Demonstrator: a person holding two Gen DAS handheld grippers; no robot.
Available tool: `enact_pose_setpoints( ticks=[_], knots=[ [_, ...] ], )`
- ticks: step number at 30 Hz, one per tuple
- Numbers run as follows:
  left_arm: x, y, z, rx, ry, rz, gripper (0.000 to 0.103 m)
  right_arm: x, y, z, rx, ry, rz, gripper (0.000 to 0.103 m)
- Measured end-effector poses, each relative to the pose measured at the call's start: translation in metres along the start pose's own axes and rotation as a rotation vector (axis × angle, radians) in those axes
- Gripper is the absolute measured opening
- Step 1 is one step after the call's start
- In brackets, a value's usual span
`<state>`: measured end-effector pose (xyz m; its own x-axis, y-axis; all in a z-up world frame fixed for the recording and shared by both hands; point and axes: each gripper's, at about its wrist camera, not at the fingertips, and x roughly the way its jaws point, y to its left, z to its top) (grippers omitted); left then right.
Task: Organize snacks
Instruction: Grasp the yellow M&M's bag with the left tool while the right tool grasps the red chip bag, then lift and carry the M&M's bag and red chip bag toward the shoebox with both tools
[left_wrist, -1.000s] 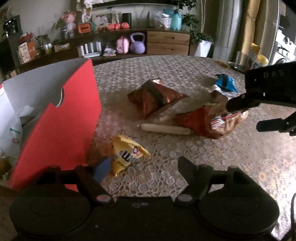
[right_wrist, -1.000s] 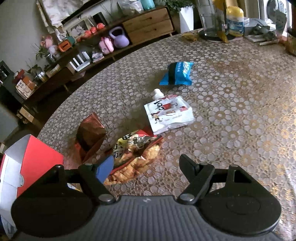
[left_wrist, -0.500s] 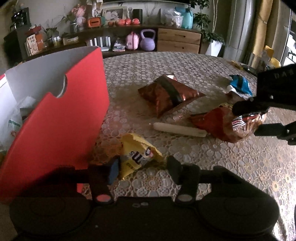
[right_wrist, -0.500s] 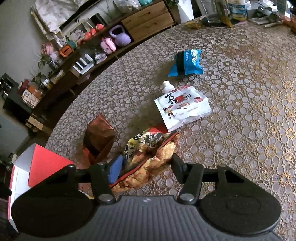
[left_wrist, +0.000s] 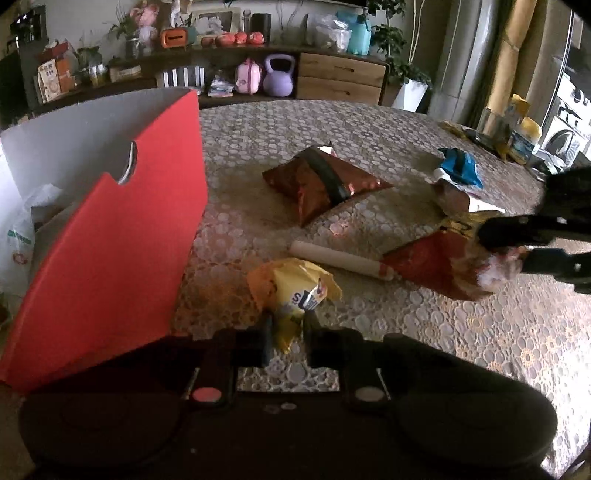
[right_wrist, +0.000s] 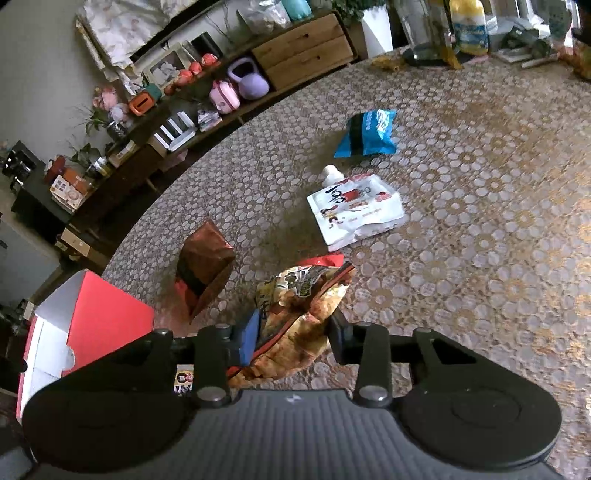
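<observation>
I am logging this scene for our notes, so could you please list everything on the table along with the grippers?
Yellow candy packet: one, yellow, table edge, between left fingers.
Chip bag: one, red and orange, between right fingers.
Foil bag: one, dark red, mid-table.
Pale stick: one, cream, beside the chip bag.
White pouch: one, white, capped, flat.
Blue packet: one, blue, beyond the pouch.
Box: one, red outside, white inside, open, left edge.
Tablecloth: one, beige lace.
Left gripper: closing on the candy packet.
Right gripper: closing on the chip bag.
</observation>
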<state>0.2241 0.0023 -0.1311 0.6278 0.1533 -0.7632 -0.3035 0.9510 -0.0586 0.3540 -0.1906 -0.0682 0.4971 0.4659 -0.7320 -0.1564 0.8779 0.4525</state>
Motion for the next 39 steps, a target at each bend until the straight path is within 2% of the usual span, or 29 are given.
enact_pose_setpoints(
  ticks=[5, 7, 17, 25, 29, 36, 37, 39],
  knots=[
    [-0.005, 0.001, -0.003, 0.015, 0.000, -0.051, 0.014, -0.023, -0.009, -0.008, -0.032, -0.015, 0.020, 0.035],
    [-0.006, 0.001, -0.004, 0.026, 0.006, -0.070, 0.013, -0.031, -0.012, -0.012, -0.043, -0.017, 0.020, 0.031],
    [-0.015, 0.000, -0.006, 0.043, 0.008, -0.123, 0.010, -0.055, -0.028, -0.028, -0.069, -0.031, 0.022, 0.030],
    [-0.032, 0.002, -0.003, 0.042, 0.006, -0.151, 0.007, -0.073, -0.021, -0.040, -0.124, -0.041, 0.010, 0.030],
    [-0.046, 0.005, 0.001, 0.050, -0.003, -0.163, 0.000, -0.085, -0.012, -0.048, -0.175, -0.051, 0.001, 0.030],
    [-0.055, 0.013, -0.003, 0.052, 0.012, -0.208, 0.000, -0.098, -0.009, -0.059, -0.179, -0.056, -0.005, 0.030],
    [-0.055, 0.014, -0.005, 0.053, 0.018, -0.218, 0.002, -0.099, -0.009, -0.061, -0.180, -0.055, -0.003, 0.030],
    [-0.056, 0.014, -0.007, 0.054, 0.019, -0.227, 0.019, -0.101, -0.009, -0.063, -0.178, -0.054, -0.002, 0.030]
  ],
)
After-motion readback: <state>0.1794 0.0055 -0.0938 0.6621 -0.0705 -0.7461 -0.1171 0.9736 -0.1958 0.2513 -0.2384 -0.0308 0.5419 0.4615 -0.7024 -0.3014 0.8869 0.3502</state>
